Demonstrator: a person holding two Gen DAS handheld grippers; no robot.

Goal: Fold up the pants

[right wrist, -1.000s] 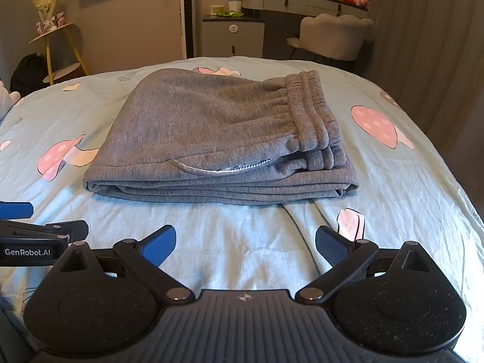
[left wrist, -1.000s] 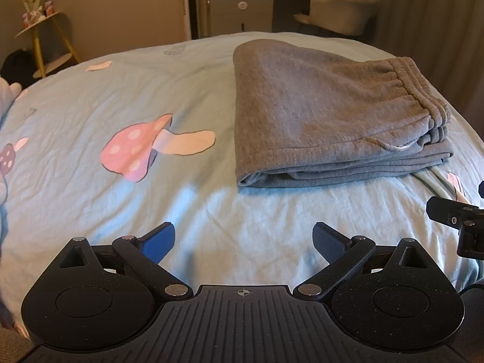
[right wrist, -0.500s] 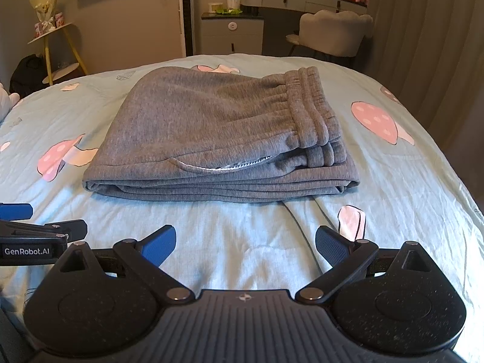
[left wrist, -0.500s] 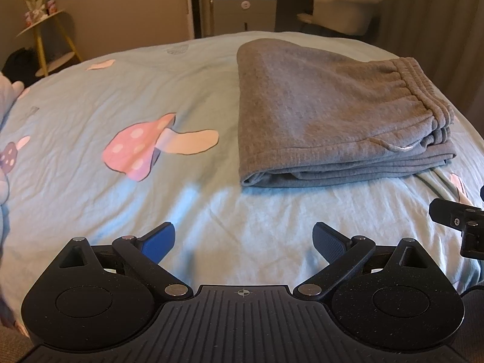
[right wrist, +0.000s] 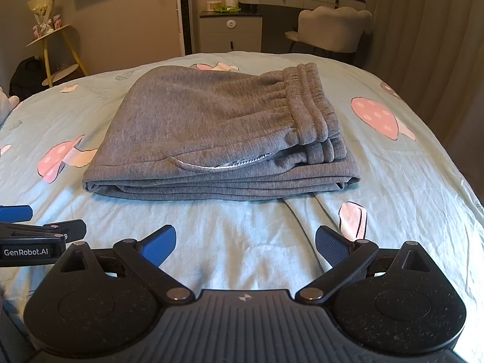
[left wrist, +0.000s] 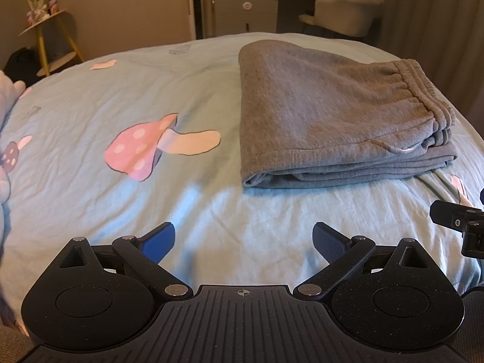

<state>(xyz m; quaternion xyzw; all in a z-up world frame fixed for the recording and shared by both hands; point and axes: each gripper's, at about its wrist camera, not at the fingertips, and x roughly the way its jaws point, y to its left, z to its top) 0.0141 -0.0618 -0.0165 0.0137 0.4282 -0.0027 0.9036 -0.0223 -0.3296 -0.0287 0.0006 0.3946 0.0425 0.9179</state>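
Observation:
Grey sweatpants (left wrist: 329, 115) (right wrist: 217, 133) lie folded in a thick stack on the light blue bed sheet (left wrist: 121, 90), waistband to the right. My left gripper (left wrist: 243, 239) hovers open over the sheet, nearer than the stack and left of it, with nothing between its fingers. My right gripper (right wrist: 245, 243) is open too, just in front of the stack's near edge, empty. Part of the right gripper shows at the right edge of the left wrist view, and the left gripper's side (right wrist: 39, 236) shows at the left of the right wrist view.
The sheet carries pink mushroom prints (left wrist: 151, 148) (right wrist: 378, 118). Beyond the bed stand a grey cabinet (right wrist: 231, 31), a padded chair (right wrist: 332, 27), a yellow-legged shelf (right wrist: 54, 48) and curtains (right wrist: 429, 45) on the right. A pale soft object (left wrist: 7, 96) lies at the bed's left edge.
Both grippers have drifted slightly; the stack sits a little lower and further right in the left view. The pants have not moved and both grippers remain open.

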